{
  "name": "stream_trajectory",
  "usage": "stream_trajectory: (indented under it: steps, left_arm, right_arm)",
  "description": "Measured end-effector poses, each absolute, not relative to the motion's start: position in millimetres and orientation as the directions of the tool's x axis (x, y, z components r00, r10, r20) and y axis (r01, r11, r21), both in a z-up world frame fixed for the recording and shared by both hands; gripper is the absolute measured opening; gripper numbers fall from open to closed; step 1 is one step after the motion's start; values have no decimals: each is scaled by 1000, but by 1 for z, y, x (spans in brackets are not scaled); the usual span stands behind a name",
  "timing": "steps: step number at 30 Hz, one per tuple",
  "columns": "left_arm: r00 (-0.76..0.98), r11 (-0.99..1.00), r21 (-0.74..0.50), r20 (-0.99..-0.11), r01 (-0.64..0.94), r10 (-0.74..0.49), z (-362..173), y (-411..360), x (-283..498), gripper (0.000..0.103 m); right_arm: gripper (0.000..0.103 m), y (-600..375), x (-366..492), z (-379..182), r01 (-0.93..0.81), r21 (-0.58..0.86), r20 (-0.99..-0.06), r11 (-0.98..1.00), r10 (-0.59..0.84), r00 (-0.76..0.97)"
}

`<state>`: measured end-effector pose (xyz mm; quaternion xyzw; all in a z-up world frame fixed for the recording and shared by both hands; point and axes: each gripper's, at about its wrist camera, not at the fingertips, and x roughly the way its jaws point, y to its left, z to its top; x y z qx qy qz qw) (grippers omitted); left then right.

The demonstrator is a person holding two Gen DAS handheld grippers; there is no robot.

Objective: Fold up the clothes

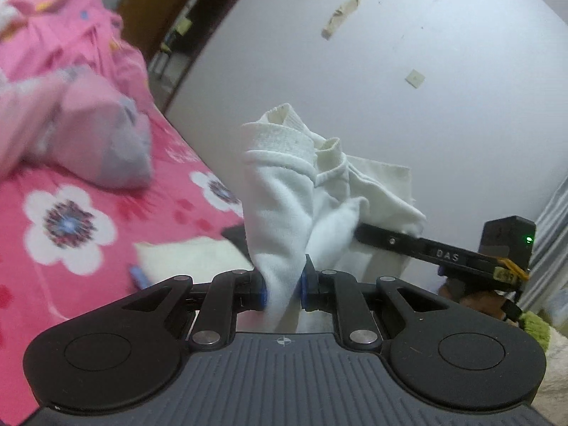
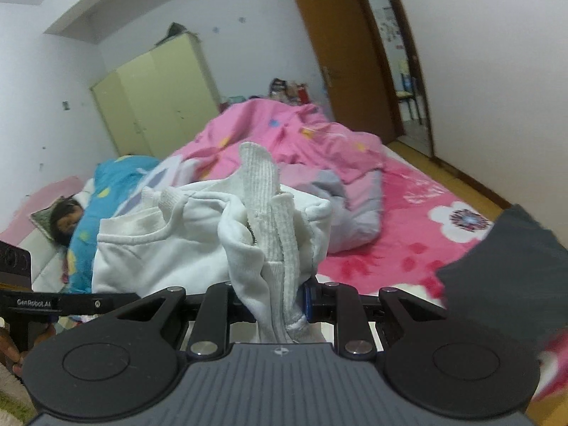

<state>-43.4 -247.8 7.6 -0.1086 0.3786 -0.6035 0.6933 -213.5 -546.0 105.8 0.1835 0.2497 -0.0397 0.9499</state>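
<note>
Both grippers: left gripper [image 1: 284,289] and right gripper [image 2: 275,301] each clamped on the white sweatshirt [image 1: 294,191].
Garment place: bunched above the floral bed sheet [image 1: 88,248], strung between them.
Nearer hand: neither.

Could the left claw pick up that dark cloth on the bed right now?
Probably not. The left claw is shut on the white garment, as is the right claw, so it would have to let go first. The dark cloth itself lies uncovered.

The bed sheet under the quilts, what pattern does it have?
The pink bed sheet has large white flowers with dark centres, clearest in the left wrist view.
</note>
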Motion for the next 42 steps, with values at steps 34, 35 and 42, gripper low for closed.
stream_trajectory:
  steps: [34,35,42]
  left_arm:
    - [13,679,-710,-689,184,-724,-199,-408,87,33]
    - [4,675,-722,-683,152,-731,-201,-404,90,37]
    - [-13,627,-774,-630,88,-776,-185,-370,92,59]
  right_arm:
    - [34,-777,14,-148,58,617,-699,785,512,500]
    - [36,-781,15,-152,93,631,-702,770,516,490]
    - [45,-808,-19,-111,199,597,-695,777,377,612]
